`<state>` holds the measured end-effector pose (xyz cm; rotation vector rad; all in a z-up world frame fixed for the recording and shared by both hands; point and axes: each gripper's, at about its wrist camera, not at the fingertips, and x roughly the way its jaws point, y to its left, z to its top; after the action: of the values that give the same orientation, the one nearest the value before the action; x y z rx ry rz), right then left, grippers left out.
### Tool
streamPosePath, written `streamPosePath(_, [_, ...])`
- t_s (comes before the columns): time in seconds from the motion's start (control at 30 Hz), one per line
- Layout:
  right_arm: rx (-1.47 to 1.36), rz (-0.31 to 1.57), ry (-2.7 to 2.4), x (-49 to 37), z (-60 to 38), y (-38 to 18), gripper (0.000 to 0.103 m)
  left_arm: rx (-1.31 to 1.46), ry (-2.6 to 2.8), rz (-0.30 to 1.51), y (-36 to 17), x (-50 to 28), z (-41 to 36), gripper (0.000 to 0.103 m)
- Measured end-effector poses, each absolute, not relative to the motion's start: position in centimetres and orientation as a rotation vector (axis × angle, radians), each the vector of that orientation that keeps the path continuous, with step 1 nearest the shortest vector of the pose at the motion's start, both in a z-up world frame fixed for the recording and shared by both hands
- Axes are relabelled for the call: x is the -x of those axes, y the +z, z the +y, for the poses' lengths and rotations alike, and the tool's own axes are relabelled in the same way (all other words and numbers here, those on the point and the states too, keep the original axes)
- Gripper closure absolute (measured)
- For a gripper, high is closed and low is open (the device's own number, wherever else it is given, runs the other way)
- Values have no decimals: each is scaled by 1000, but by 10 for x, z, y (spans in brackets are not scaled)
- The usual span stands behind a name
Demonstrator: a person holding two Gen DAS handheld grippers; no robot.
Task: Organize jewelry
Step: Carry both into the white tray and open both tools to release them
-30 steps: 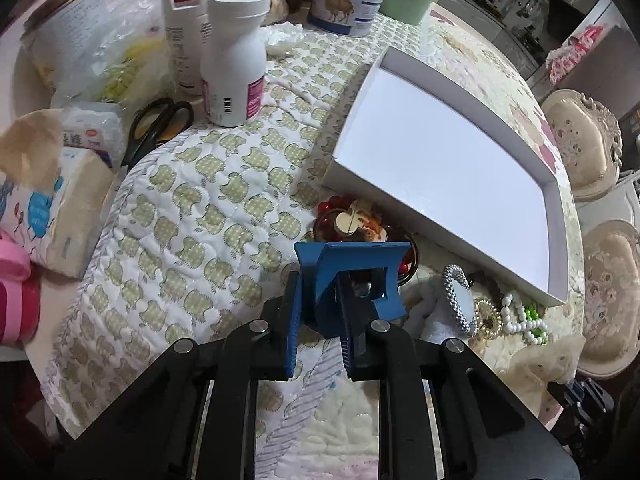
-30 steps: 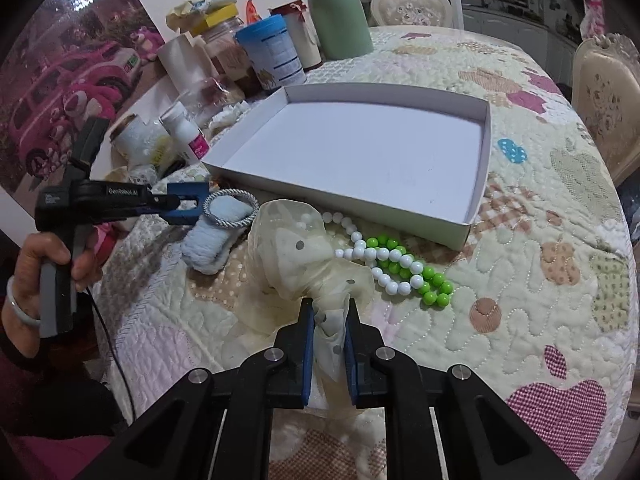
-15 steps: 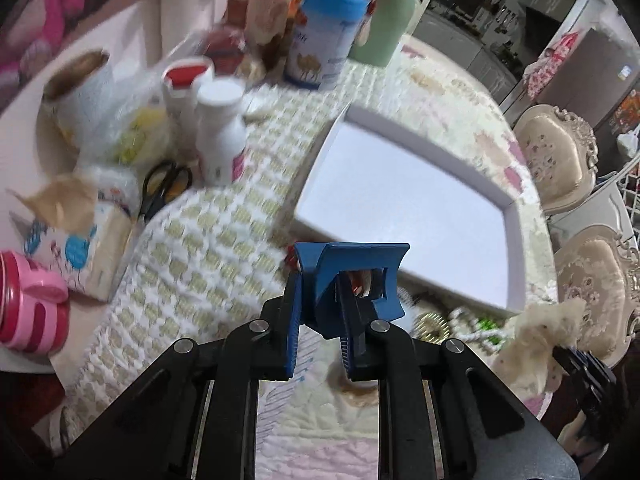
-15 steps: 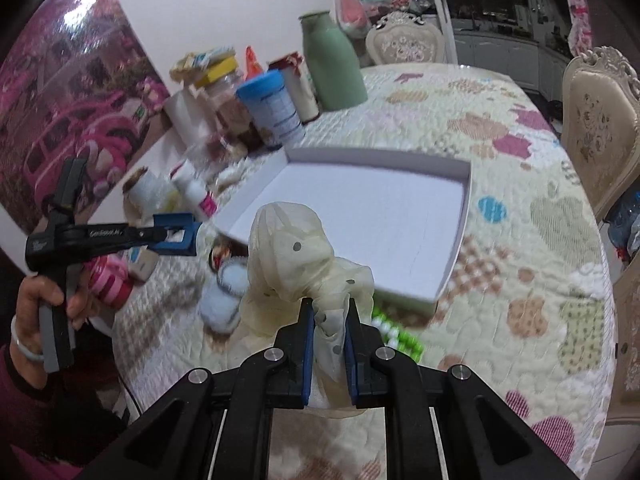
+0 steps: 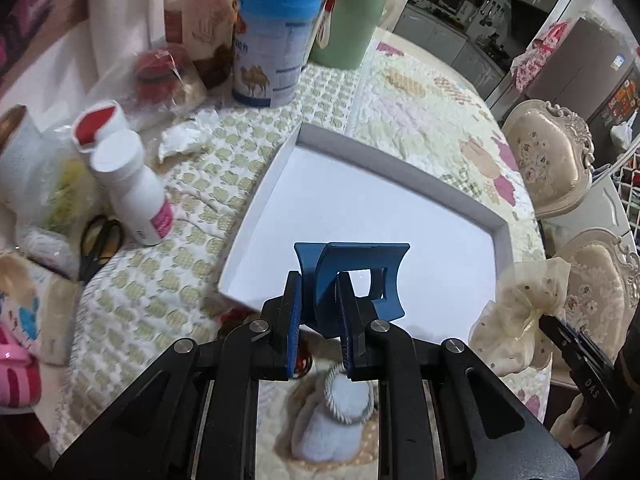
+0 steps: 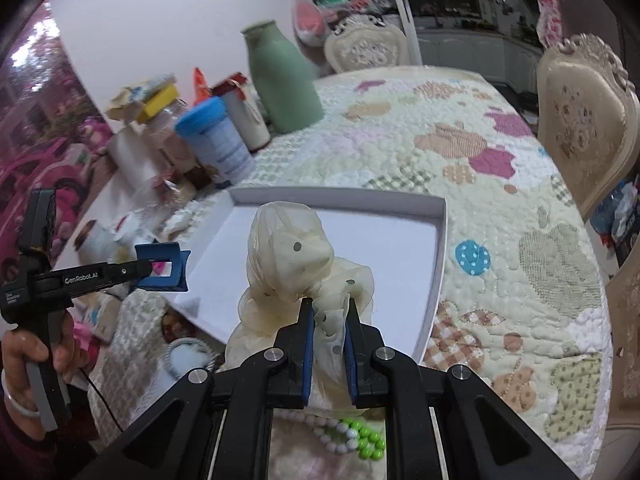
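While the tray [image 5: 400,216] lay empty, I had the left gripper [image 5: 318,332] pinched on a blue clip [image 5: 352,280] above the tray's near edge, and the right gripper [image 6: 328,344] pinched on a cream scrunchie [image 6: 292,264] over its near side. Nothing was sorted yet. A cord ring [image 5: 348,396], beads [image 6: 360,436] and a red piece I could barely see lay on the quilt [image 6: 500,200] by that edge.
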<state>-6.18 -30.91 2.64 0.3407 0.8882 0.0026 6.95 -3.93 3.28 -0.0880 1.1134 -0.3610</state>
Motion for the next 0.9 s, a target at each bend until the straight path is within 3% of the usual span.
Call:
streamPosePath(0.27, [-376,1011,-58,33,-319,-25,91,95,-331,1202,-9,-97,-42,88])
streamPosePath(0.53, [-327,1082,-119,26,-322,-43,90,72,-325,1211,-19,-104,-44,87])
streamPosePath(0.57, [-314,1079,-121,26,-321,-42,85,70,-324,1212,-19,-105,-45,87])
streamPosePath(0.6, [-301,1075,-126,26,-320,-41,71,61,-317,1215,-20,-105,-46,88])
streamPosePath(0.63, [-289,1066,-132,27,-320,-40,64,54,-312,1219,-20,-106,-46,88])
streamPosePath(0.77, [-305,1046,-129,32,-322,-32,63,41,-308,1232,-25,-105,-47,86])
streamPosePath(0.8, [-315,1042,-124,34,-322,-30,63,34,-304,1230,-26,-104,-48,85])
streamPosePath(0.9, [-348,1024,-112,40,-324,-23,63,26,-296,1224,-26,-102,-48,64])
